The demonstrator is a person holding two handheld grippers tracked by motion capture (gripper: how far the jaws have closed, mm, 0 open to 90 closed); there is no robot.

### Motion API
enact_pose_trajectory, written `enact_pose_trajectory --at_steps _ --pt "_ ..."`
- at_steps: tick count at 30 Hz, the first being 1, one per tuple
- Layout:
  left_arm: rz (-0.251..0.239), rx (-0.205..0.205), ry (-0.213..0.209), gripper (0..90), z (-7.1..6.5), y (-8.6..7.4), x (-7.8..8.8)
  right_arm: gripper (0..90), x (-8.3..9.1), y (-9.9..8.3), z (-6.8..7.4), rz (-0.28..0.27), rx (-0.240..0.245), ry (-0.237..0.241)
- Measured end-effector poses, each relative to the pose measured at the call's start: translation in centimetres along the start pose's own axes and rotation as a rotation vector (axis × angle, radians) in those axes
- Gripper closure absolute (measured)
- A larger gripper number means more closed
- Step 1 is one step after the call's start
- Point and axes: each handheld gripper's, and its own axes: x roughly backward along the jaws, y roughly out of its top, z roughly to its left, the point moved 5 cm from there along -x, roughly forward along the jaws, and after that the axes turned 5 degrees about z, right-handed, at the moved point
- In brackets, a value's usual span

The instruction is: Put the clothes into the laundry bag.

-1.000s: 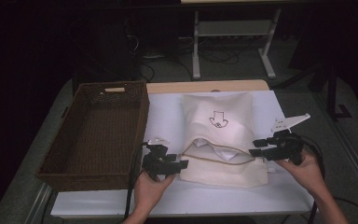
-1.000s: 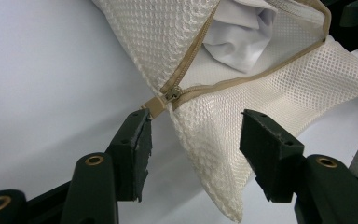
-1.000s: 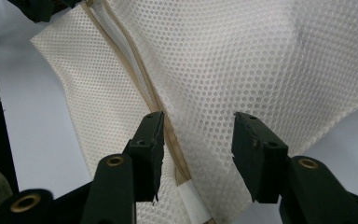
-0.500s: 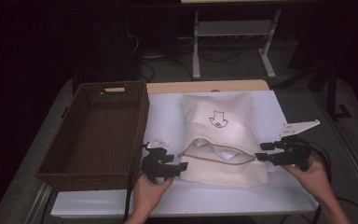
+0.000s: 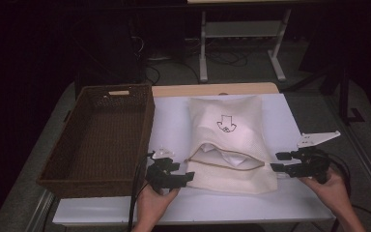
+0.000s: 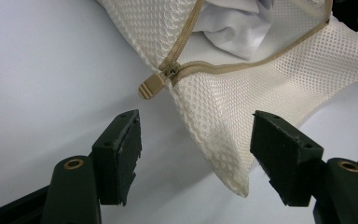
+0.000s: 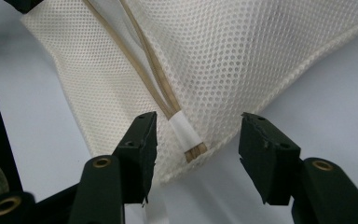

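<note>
I am holding my left gripper (image 5: 187, 176) at the near left corner of the mesh laundry bag (image 5: 232, 140), which is lying on the white table (image 5: 174, 121) between my two hands, and its jaws have just been opening: in the left gripper view that corner of the bag (image 6: 223, 126) is sitting between the pads without either one pressing on it, and the tan zipper pull (image 6: 151, 86) is lying just beyond the left pad. My right gripper (image 5: 281, 162) is resting at the bag's near right corner, its jaws likewise having just been opening; in the right gripper view the zipper's end tab (image 7: 186, 135) and the corner mesh are lying in the gap, loose from both pads. The zipper (image 5: 224, 164) is standing partly open, and white cloth (image 5: 222, 154) is bulging out of the mouth, though I am not making out what the cloth is. An arrow-like mark (image 5: 225, 123) is printed on the bag's far half; its detail is too small to read. A brown wicker basket (image 5: 77, 174) is sitting just beside my left hand (image 5: 152, 205), close to the bag's left edge. My right hand (image 5: 331, 186) is running off the picture's lower edge. The room beyond the table is too dark to read, apart from a pale metal frame (image 5: 241, 43) on the floor.
</note>
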Motion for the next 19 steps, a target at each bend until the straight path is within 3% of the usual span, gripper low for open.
enact_pose_trajectory --at_steps 19 --pt "0.006 -0.011 0.007 30.9 0.1 -0.75 0.08 43.2 -0.11 -1.08 0.42 -0.003 -0.011 0.005"
